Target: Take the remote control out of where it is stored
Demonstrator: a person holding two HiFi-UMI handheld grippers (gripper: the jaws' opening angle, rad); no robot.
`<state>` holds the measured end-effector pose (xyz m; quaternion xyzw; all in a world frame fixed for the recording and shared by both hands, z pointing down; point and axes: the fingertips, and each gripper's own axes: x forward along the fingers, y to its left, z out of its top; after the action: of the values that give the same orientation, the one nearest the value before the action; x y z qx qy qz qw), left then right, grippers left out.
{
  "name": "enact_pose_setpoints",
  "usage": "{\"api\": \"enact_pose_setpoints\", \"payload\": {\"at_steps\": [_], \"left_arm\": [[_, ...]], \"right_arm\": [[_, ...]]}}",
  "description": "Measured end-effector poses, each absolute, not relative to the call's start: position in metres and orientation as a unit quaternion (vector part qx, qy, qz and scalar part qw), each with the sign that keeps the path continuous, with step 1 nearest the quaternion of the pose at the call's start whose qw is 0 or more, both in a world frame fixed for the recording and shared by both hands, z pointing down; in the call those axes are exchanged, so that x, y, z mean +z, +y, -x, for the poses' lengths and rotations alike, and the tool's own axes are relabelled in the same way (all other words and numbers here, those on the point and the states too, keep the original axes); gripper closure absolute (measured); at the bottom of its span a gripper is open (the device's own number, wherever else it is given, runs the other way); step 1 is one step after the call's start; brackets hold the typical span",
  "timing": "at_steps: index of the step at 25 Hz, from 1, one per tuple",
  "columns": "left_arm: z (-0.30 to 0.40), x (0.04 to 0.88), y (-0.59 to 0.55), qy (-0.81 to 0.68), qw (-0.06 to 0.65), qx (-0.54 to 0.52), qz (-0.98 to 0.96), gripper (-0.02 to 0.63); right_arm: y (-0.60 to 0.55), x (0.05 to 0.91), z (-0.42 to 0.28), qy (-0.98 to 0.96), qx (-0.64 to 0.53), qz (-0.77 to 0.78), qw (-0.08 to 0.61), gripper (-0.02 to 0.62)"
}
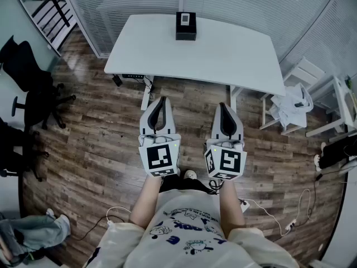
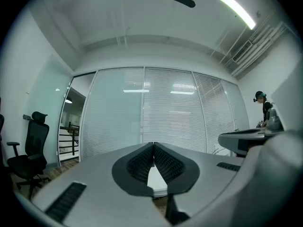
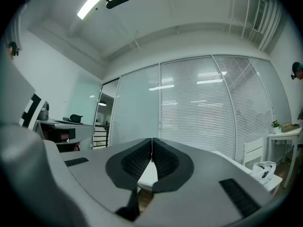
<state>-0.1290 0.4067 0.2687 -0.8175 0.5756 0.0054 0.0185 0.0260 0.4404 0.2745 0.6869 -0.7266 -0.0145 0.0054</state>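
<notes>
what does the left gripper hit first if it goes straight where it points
Likely the window blinds beyond the white table: the shut left gripper looks level and above the tabletop, though height is hard to judge.

Wood floor [image 1: 95, 144], white table [image 1: 234, 54], glass wall [image 2: 113, 112] w/ blinds [image 2: 170, 112], blk chair [image 1: 25, 71] left.

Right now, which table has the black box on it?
The big white table straight ahead; the black box sits at its far edge. The small table on the right shows none.
</notes>
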Motion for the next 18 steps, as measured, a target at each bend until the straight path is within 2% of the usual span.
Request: {"api": "enact_pose_setpoints", "payload": {"at_steps": [18], "left_arm": [[0.104, 0.273, 0.396, 0.586, 0.025, -0.003, 0.81, 0.592]], "right_arm": [[0.424, 0.279, -0.05, -0.737, -0.012, -0.676, -0.001, 0.563]]}}
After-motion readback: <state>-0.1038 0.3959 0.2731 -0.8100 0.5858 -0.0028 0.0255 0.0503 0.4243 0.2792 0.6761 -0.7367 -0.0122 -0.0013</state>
